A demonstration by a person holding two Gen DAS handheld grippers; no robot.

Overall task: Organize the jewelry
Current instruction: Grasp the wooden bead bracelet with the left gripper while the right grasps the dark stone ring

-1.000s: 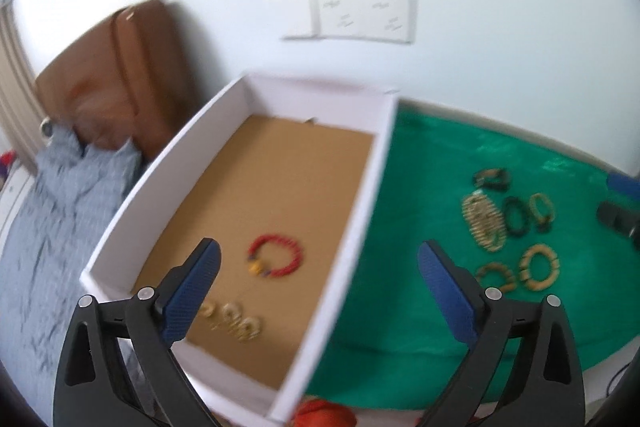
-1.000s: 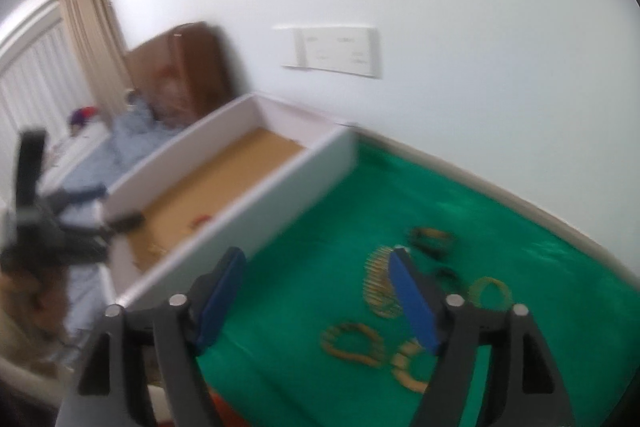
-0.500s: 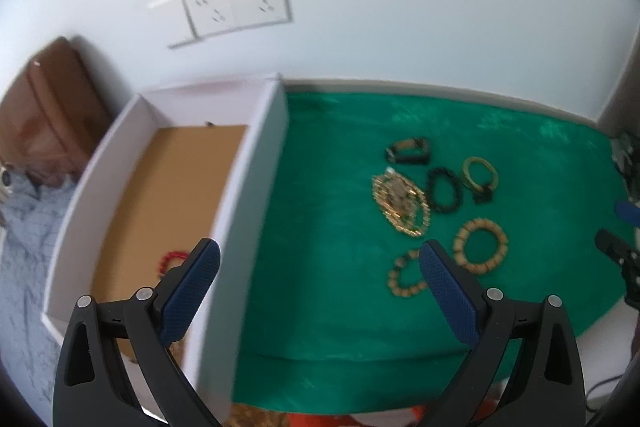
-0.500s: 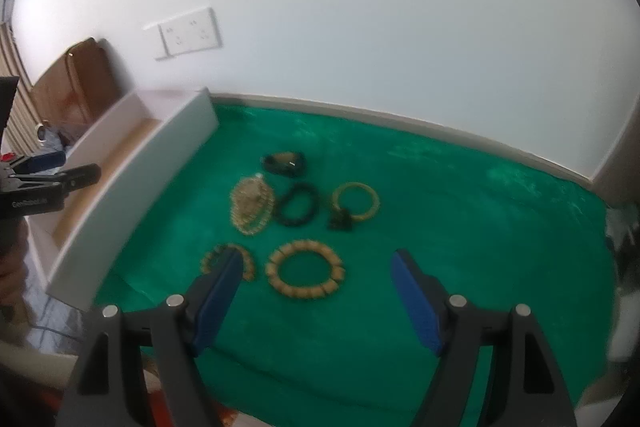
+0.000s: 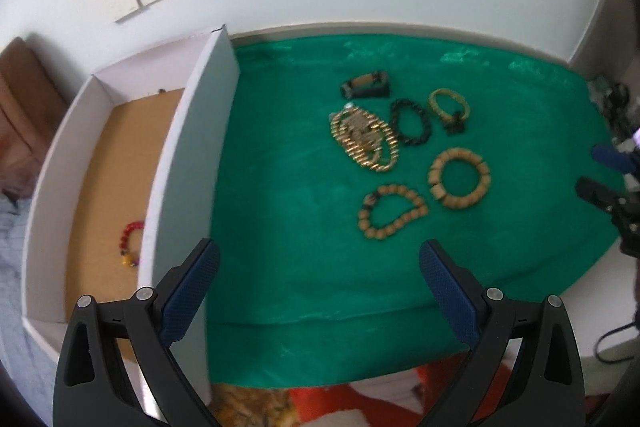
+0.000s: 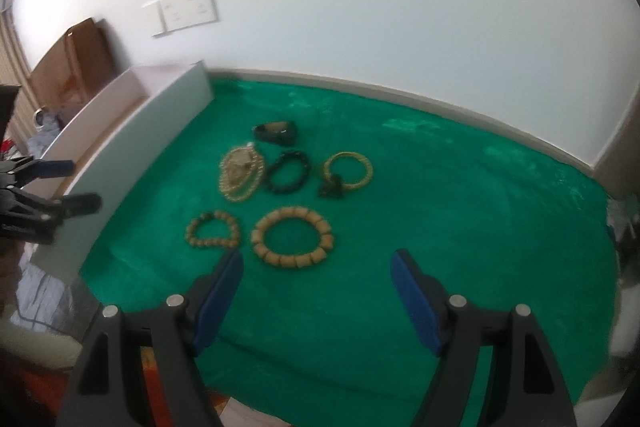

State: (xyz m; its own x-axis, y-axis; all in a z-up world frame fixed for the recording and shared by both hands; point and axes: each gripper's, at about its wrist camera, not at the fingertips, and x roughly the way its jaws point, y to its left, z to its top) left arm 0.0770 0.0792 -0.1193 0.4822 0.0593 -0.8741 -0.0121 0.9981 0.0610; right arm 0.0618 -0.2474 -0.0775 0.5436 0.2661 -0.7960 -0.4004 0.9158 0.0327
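While both the left gripper (image 5: 316, 263) and right gripper (image 6: 316, 275) hover wide and empty, picking is pending: next, grab the chunky bead bracelet (image 6: 292, 237) mid-frame for the white box (image 5: 188, 155) at left.

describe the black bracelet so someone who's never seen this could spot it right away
On the green cloth lies a cluster of six pieces to the right of the white tray. The black bracelet sits in its middle row, between the gold chain pile and a yellow bangle. It alone is all black beads.
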